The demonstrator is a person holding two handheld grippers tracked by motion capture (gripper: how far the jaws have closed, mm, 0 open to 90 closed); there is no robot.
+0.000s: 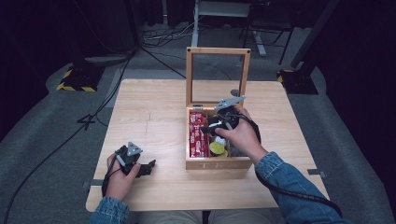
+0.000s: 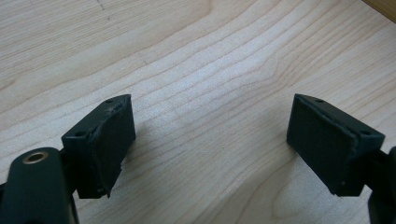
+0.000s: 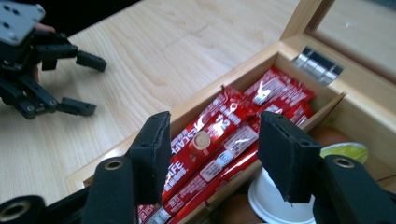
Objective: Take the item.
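Right gripper released, jaws apart, hovering over the wooden box; red coffee sticks lie just below and between its jaws. Left gripper released, nothing between jaws, on the table.

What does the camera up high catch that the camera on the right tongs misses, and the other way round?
The high view alone takes in the person's forearms, the whole table, the floor cables and the box's raised lid frame. The right gripper view alone shows close detail: printed red coffee sachets, a white cup, the lid hinge, and the right tongs standing open above the sachets. Both show the wooden box, the red sachets, the yellow-green lidded cup and the left tongs open on the table.
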